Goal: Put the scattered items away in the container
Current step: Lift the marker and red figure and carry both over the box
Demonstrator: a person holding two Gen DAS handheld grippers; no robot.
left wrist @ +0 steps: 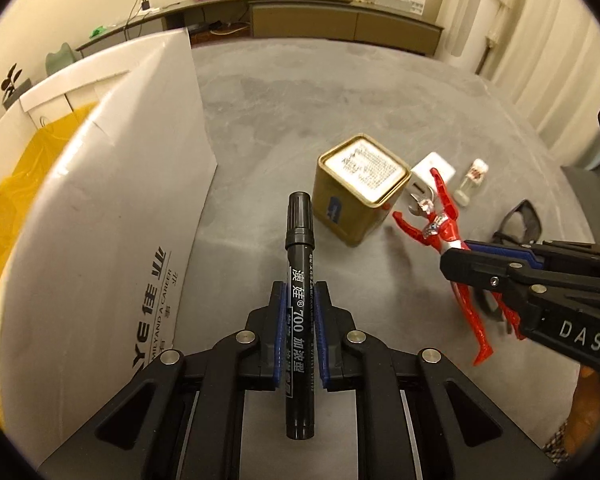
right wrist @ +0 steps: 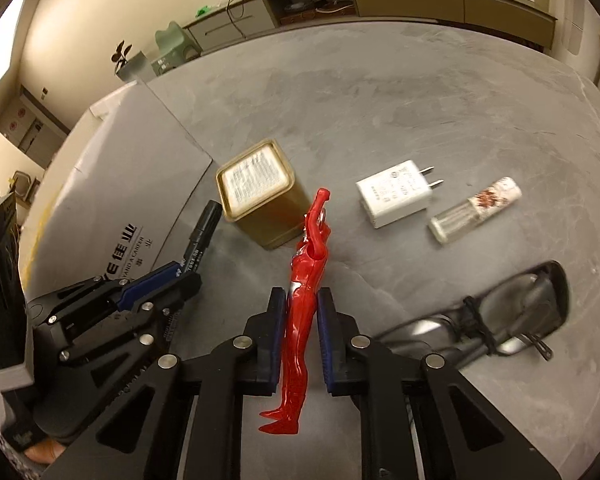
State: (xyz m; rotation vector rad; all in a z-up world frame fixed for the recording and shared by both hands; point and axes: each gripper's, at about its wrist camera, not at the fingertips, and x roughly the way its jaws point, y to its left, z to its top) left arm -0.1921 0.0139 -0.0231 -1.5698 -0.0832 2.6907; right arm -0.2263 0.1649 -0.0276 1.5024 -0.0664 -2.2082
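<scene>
My left gripper [left wrist: 300, 292] is shut on a black marker [left wrist: 299, 280] and holds it above the grey table, next to the white cardboard box [left wrist: 100, 208] with a yellow bag inside. My right gripper [right wrist: 300, 300] is shut on a red toy figure [right wrist: 306, 280] and holds it over the table. The figure also shows in the left wrist view [left wrist: 440, 232], and the marker in the right wrist view [right wrist: 202, 228]. A gold tin [left wrist: 360, 188], a white charger [right wrist: 396, 192], a small glass bottle [right wrist: 472, 210] and dark glasses [right wrist: 500, 320] lie on the table.
The box's flap [right wrist: 140, 160] leans over the table's left side. A long low cabinet [left wrist: 300, 12] with small items runs along the far wall. Curtains [left wrist: 540, 40] hang at the right.
</scene>
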